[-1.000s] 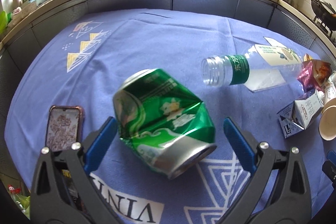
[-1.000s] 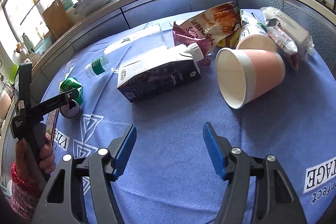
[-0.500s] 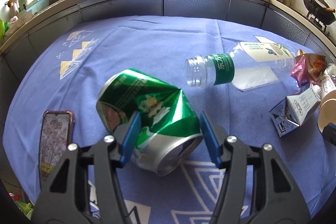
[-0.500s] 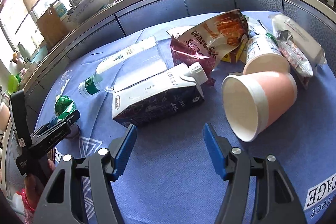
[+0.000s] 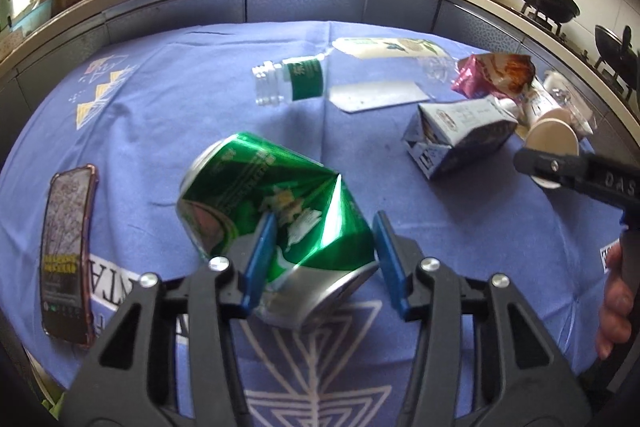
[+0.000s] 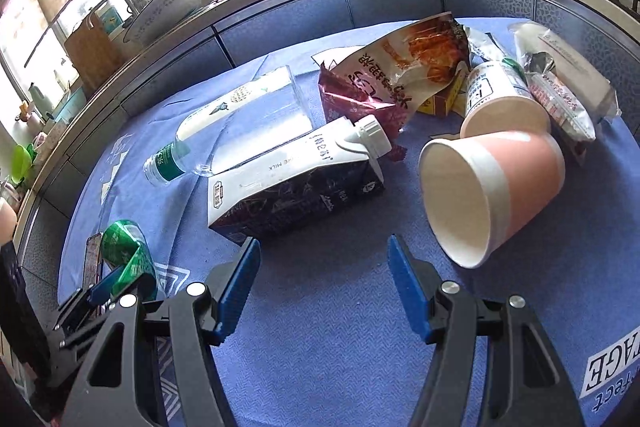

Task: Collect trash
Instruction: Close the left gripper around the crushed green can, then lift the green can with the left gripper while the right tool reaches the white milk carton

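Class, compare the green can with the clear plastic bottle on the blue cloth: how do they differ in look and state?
The green can is opaque metal, dented and creased; the plastic bottle is see-through and keeps its shape. The can sits between the left gripper fingers, which have just been closing on it; the bottle lies untouched, farther back. The bottle's open, capless neck shows; the can's silver end faces the camera. Both lie on their sides.

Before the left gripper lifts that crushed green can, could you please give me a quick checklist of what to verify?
1. Green can sits between the left gripper pads, whose jaws have just been closing: ok.
2. Pads firmly pressing on the can: cannot tell, right pad contact unclear.
3. Phone clear of the can: ok, it lies apart.
4. Plastic bottle clear of the can: ok.
5. Right gripper empty and open, near the milk carton: ok.
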`<state>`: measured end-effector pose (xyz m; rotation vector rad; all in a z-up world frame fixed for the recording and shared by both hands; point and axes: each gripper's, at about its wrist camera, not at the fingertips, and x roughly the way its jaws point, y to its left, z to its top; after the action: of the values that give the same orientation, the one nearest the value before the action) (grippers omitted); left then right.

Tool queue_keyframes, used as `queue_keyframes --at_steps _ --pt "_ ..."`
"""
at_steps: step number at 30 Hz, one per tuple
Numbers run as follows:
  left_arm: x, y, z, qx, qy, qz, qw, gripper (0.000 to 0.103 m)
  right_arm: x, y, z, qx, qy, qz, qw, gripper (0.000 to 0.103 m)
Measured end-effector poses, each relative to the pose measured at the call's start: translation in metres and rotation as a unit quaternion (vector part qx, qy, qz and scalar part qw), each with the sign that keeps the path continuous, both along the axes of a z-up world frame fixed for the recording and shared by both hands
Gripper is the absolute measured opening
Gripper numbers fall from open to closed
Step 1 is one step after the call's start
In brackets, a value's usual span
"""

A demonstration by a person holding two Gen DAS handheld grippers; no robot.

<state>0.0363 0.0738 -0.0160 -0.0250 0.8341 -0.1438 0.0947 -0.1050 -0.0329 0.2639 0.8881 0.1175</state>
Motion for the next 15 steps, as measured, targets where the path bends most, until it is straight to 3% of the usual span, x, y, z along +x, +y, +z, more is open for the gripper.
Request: queue_keyframes --at_steps 1,2,4,7,10,15 --pt "-0.004 -0.002 -0.001 0.007 0.000 -0.005 1.0000 0.051 0.000 -0.001 0.000 0.001 0.000 0.000 1.000 0.066" --pt "-0.006 -0.003 -0.003 0.011 0.005 -0.010 0.9999 0.068 0.000 -0.002 0.000 0.003 0.001 -0.001 1.000 0.066" --pt "-0.010 0.001 -0.004 0.005 0.008 -0.011 0.9999 0.087 0.001 -0.003 0.001 0.005 0.001 -0.001 1.000 0.066" --pt "-0.017 0.009 0.001 -0.019 0.003 -0.018 0.9997 0.087 0.001 -0.004 0.003 0.006 -0.002 -0.003 1.000 0.066" --pt "-0.019 0.022 0.009 -0.069 0.002 -0.018 0.9974 0.092 0.001 -0.006 0.004 0.007 -0.002 -0.005 1.000 0.066" --pt "-0.007 0.046 0.015 -0.168 0.027 -0.006 0.9855 0.092 0.002 -0.006 0.001 0.009 0.003 -0.007 1.000 0.067"
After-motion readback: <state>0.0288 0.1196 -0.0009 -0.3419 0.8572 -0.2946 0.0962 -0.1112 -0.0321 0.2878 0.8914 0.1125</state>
